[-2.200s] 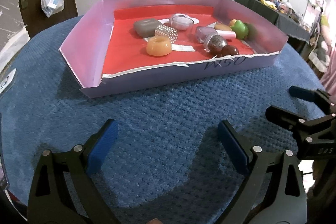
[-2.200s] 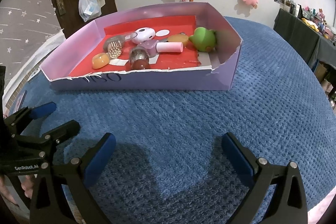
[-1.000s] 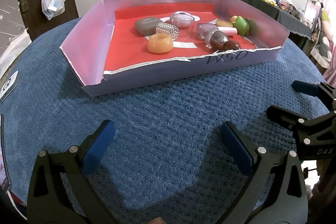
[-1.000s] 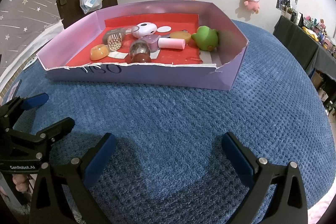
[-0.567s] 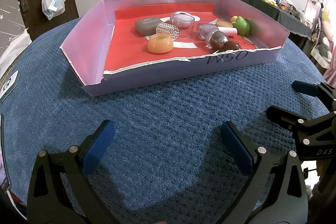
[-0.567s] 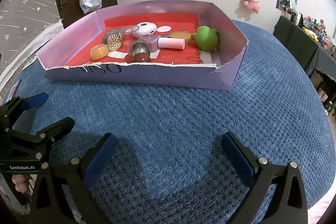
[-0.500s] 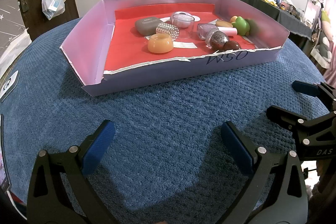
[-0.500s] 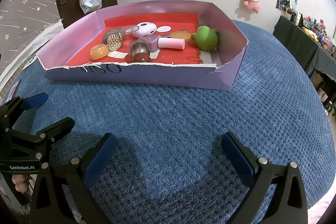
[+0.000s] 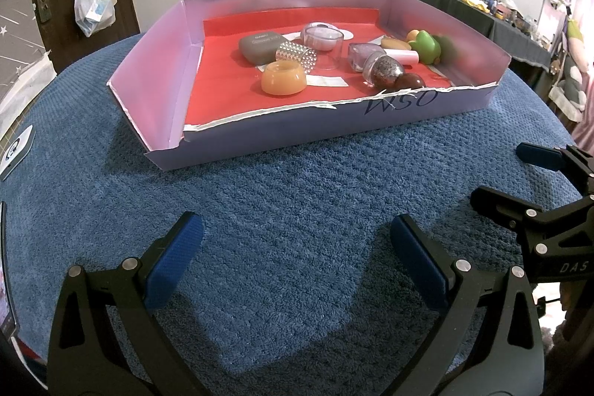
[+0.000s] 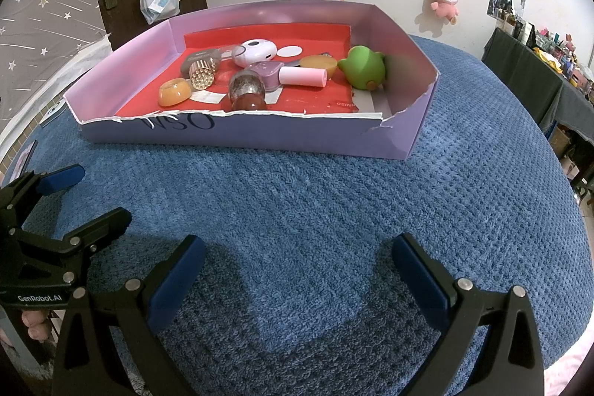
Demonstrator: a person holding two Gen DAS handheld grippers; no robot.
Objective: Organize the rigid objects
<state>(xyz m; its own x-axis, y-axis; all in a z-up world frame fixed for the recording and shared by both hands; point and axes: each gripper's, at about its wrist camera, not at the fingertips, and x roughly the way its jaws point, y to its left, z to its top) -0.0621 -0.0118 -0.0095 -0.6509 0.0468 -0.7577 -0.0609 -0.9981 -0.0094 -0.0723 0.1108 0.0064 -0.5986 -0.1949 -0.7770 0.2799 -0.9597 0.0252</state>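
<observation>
Nothing shifting since the earlier frame | left tool (image 9: 293, 247) and right tool (image 10: 295, 258) both gaping, empty, hovering over bare blue tabletop (image 9: 297, 180) | purple box (image 10: 241, 132) sitting ahead, torn near edge | pink tube (image 10: 302, 77) inside, lying crosswise.

Tray (image 9: 167, 88) sits on the bench (image 9: 297, 192), ahead of both tools. Inside: ring-shaped cup (image 9: 284, 82) nearest front-left, flat case (image 9: 260, 43) behind it, frog toy (image 9: 425, 43) far right w/ tube (image 9: 401, 55) just beside. Left tool (image 9: 293, 255) & right tool (image 10: 295, 270) hang side by side over bare bench, well apart from tray.
</observation>
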